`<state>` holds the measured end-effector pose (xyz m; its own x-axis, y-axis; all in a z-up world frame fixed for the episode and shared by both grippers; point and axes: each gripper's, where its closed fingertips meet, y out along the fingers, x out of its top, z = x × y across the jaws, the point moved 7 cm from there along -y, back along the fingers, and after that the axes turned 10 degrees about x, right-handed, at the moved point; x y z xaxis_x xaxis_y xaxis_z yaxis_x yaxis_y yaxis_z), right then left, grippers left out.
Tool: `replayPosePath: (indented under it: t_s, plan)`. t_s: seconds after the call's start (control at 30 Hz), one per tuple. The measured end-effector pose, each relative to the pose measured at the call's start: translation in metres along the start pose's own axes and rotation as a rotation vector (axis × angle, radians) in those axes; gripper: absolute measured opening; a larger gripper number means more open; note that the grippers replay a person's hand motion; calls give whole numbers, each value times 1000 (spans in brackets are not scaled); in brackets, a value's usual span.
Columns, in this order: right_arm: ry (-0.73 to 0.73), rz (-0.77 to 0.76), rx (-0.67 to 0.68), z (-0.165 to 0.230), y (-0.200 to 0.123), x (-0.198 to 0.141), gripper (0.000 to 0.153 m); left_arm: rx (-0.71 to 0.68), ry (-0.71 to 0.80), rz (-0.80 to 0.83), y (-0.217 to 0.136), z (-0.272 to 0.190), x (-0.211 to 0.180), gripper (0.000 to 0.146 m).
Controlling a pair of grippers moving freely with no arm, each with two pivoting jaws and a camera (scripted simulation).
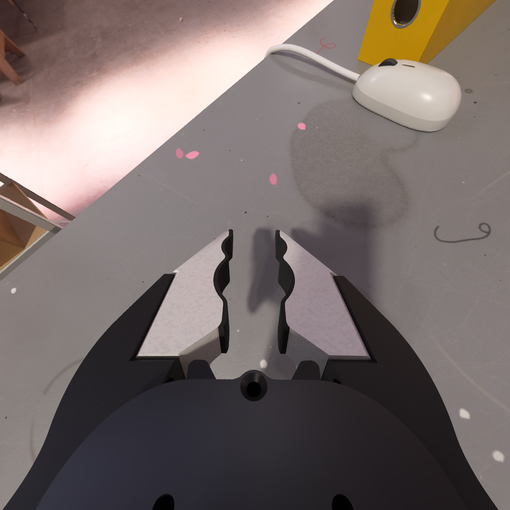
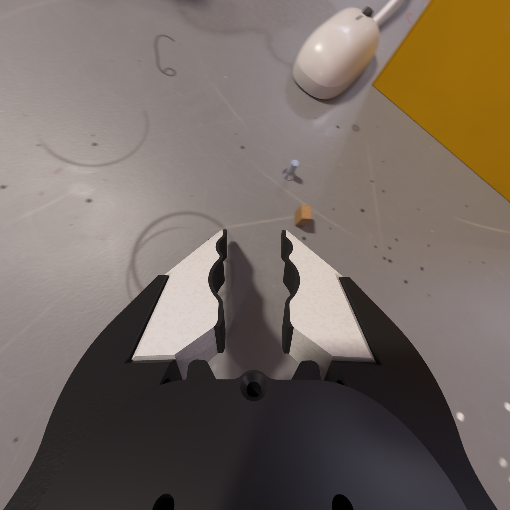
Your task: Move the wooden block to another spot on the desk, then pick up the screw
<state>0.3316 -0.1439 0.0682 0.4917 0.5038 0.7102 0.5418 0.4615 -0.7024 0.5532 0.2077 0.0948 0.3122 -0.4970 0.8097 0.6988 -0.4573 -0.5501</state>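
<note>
Right tongs above the grey table, parted a moderate width, holding nothing. Wooden block lies just beyond the right fingertip; screw farther on, apparently standing on its head. White mouse far right beside a yellow box. Left tongs parted, empty, over bare table, mouse far right.

The yellow box is cut off by the top edge in the left wrist view, and by the right edge in the right wrist view. The mouse cable is cropped at the top. The screw is too small for its thread to be made out.
</note>
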Motion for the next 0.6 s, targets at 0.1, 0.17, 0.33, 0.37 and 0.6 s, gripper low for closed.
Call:
replayPosePath:
  t_s: [0.1,0.17,0.33,0.37,0.6]
  plan:
    - [31,45,-40,-17,1,3,39,1,0,-2,0,0,0,30]
    - [58,61,-9,-28,4,7,41,3,6,0,0,-1,0,30]
    - [103,152,62,-49,18,12,28,6,12,1,0,0,0,30]
    - [114,151,101,-51,20,13,21,5,10,0,0,-1,0,30]
    - [140,85,94,-44,20,8,8,17,44,-9,-3,-5,3,30]
